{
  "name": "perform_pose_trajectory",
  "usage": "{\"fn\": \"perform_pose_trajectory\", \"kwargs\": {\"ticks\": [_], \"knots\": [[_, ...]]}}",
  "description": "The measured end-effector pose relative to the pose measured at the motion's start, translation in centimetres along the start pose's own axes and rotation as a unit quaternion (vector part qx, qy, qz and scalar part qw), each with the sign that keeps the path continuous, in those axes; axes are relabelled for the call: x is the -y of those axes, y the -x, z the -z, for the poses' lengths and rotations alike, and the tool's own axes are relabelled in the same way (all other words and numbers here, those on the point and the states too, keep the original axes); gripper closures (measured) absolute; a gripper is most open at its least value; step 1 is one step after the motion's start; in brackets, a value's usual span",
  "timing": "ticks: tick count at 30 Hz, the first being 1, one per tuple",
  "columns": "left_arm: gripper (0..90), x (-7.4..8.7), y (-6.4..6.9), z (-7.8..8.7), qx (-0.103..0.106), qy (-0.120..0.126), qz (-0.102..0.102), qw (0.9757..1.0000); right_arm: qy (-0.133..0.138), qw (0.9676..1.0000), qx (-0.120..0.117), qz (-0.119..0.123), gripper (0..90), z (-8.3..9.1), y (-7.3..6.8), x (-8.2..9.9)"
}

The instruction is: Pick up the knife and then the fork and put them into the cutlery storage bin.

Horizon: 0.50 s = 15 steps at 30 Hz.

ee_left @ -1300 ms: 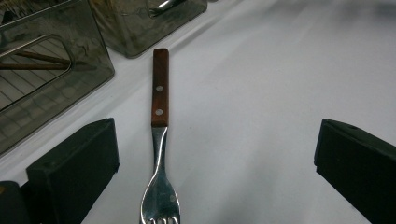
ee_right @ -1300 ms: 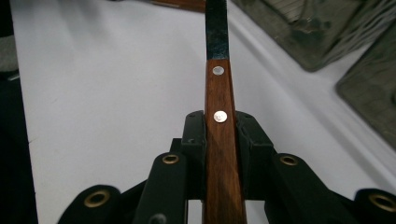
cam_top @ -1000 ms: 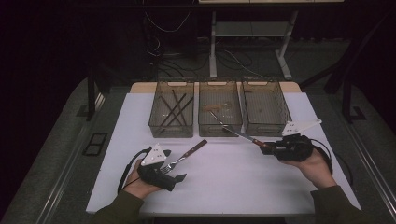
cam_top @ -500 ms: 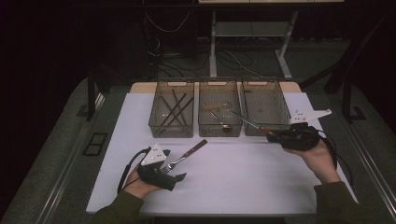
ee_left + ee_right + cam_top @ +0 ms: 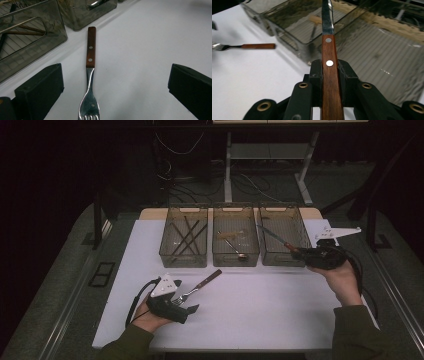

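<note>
A wood-handled knife [image 5: 275, 239] [image 5: 329, 60] is clamped by its handle in my right gripper [image 5: 305, 254] [image 5: 329, 67], which is shut on it; the blade reaches out over the right-hand bin [image 5: 300, 227]. On the white mat lies a fork [image 5: 197, 289] [image 5: 90, 65] with a wooden handle, tines toward my left gripper [image 5: 182, 304] [image 5: 115, 90]. That gripper is open, its two jaws standing wide on either side of the fork's tines without touching them.
Three smoky clear bins stand in a row at the mat's far edge: the left bin [image 5: 167, 240] holds dark chopsticks, the middle bin [image 5: 220, 252] a spoon and a wooden piece. The white mat [image 5: 260, 305] spreads in front of them.
My right gripper has carried the knife rightward and a little up, from in front of the middle bin to the right bin. The left gripper and fork stayed still.
</note>
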State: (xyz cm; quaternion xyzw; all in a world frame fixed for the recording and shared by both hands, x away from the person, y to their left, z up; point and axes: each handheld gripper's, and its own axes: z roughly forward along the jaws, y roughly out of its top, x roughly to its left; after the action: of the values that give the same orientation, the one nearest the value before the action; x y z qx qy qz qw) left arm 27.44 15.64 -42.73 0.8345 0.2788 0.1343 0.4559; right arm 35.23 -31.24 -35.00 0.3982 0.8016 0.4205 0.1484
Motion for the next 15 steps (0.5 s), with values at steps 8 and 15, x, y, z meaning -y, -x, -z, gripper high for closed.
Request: {"fn": "perform_pose_trajectory", "kwargs": {"ticks": [8, 15], "knots": [[0.0, 0.0, 0.1, 0.0, -0.001, 0.0, -0.001, 1.0, -0.001, 0.9989, 0.038, -0.027, 75.5, -1.2, 1.7, -0.9], [0.0, 0.0, 0.0, 0.0, -0.001, 0.0, -0.001, 1.0, -0.01, 0.9965, 0.066, -0.05, 75.5, -2.2, 3.6, -1.9]]}}
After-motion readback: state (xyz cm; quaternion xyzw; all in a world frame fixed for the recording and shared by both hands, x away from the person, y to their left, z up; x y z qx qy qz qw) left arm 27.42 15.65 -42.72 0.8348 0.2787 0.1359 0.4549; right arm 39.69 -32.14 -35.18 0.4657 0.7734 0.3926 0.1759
